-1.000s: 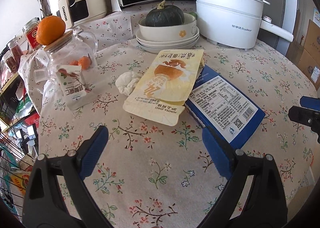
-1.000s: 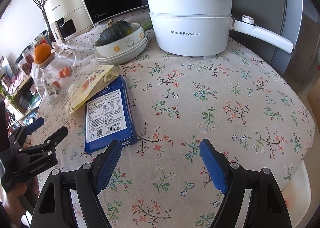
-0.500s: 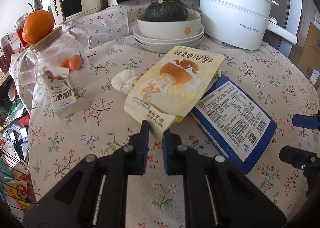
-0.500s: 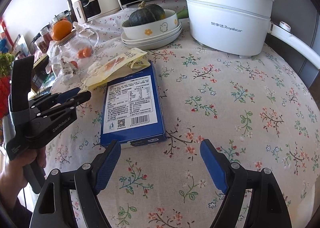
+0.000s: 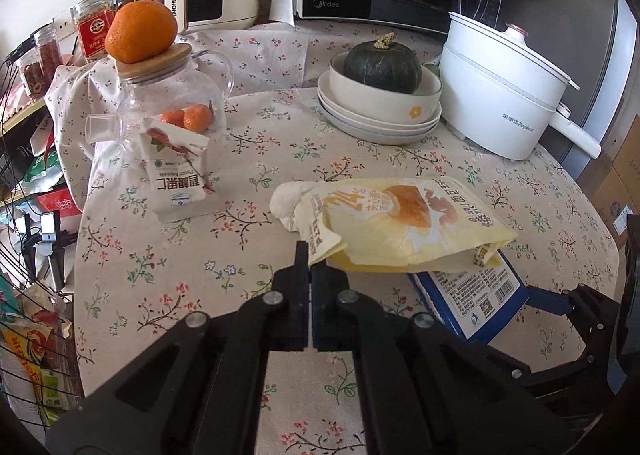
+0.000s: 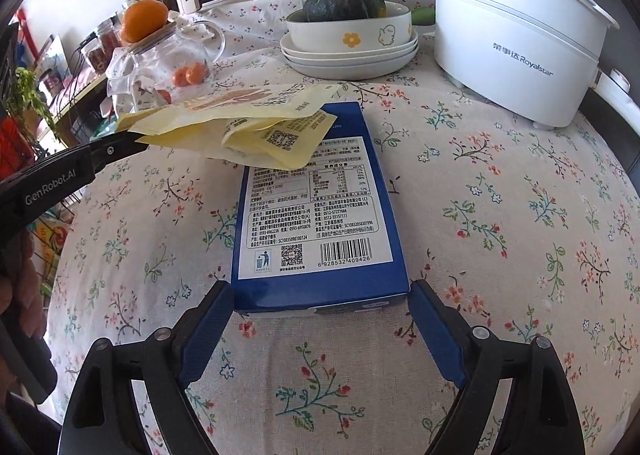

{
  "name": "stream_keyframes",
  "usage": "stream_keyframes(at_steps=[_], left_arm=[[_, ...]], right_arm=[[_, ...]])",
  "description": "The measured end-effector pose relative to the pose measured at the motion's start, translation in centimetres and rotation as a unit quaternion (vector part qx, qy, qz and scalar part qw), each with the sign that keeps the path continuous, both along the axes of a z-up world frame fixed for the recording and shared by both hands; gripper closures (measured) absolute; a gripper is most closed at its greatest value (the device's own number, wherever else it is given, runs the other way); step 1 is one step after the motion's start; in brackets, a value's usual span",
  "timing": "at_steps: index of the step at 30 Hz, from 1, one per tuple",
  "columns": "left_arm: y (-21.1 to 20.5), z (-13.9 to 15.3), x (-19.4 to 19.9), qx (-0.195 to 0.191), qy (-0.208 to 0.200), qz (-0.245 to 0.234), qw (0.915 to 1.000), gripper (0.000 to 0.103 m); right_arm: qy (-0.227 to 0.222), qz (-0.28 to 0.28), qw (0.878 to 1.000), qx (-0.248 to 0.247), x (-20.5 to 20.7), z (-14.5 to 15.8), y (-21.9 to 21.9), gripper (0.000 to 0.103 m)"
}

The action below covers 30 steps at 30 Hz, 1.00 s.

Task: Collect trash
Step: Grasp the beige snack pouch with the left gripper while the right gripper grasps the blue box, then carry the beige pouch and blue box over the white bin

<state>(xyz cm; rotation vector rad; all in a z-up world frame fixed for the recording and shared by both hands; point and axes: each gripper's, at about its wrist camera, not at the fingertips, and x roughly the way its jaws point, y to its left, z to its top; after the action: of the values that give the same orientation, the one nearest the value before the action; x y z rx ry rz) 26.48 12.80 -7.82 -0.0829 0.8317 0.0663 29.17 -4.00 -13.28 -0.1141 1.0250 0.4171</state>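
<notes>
The left hand-held gripper (image 5: 309, 255) is clamped tight on the near corner of the yellow snack pouch (image 5: 400, 219), and that end of the pouch hangs lifted off the flowered cloth of the bench (image 5: 180, 275). Its far end lies across the top of the blue box (image 6: 316, 211), touching it. In the right wrist view the pouch sags from the pinched corner towards the box.

The right hand-held gripper (image 6: 320, 319) has its jaws spread wide, having just been opening further, and they stand on either side of the box's near end. The blue pads (image 6: 208, 331) sit just beside the box's corners; whether they touch it cannot be told. The box lies flat on the bench, label side up.

A crumpled white tissue (image 5: 286, 201) rests on the cloth just behind the pouch. A small carton (image 5: 178, 171) stands against the glass jar (image 5: 172, 111), which carries an orange (image 5: 140, 31) on its wooden lid. Further back, a dark green pumpkin (image 5: 382, 65) sits in a bowl on stacked plates, next to a white electric pot (image 5: 504, 99).
</notes>
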Motion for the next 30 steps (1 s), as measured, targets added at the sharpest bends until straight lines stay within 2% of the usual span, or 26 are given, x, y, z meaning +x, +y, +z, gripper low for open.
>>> stream_keyframes(at_steps=[9,19,25,30], left_arm=[[3.1,0.1,-1.0,-0.007,0.011,0.041,0.9991,0.102],[3.9,0.2,-1.6,-0.006,0.015,0.047,0.9988,0.102],[4.0,0.3,-1.8,0.0,0.014,0.044,0.9989,0.102],[3.9,0.8,-2.1,-0.001,0.007,0.043,0.999,0.102]], right_arm=[[0.007,0.009,1.0,0.011,0.3,0.0,1.4,0.01],[-0.011,0.019,0.998,-0.06,0.0,-1.4,3.8,0.009],[-0.02,0.002,0.999,-0.036,0.3,-0.9,3.2,0.009],[-0.04,-0.005,0.999,-0.012,0.0,0.8,2.3,0.011]])
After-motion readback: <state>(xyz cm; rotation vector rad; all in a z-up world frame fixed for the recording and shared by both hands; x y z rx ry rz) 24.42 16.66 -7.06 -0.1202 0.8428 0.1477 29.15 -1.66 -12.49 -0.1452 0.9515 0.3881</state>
